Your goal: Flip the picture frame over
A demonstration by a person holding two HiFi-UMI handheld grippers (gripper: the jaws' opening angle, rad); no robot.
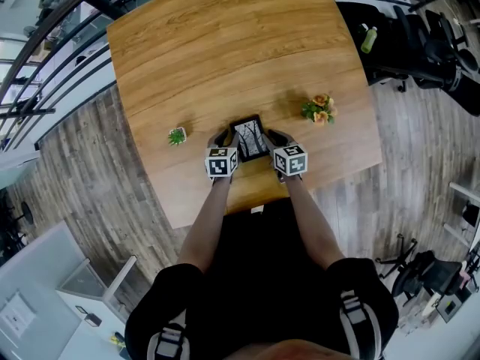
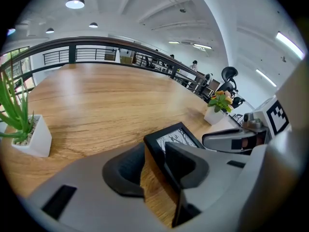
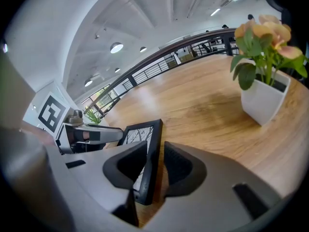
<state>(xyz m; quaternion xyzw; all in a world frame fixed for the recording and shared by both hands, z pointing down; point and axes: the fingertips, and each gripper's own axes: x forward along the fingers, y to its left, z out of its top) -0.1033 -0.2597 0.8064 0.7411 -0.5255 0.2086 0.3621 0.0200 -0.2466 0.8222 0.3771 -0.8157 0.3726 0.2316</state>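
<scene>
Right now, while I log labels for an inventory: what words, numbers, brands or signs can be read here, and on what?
No readable words or numbers anywhere.
Left cube and right cube: black-and-white square patterns, no letters.
Picture frame: bare-branch drawing, no caption visible.
White tag at the table edge: too small to read.

Bright, even light from ceiling lamps [image 2: 75, 3]; fisheye edges warp, perhaps blur.

Black short-sleeved shirt [image 1: 264, 265]
</scene>
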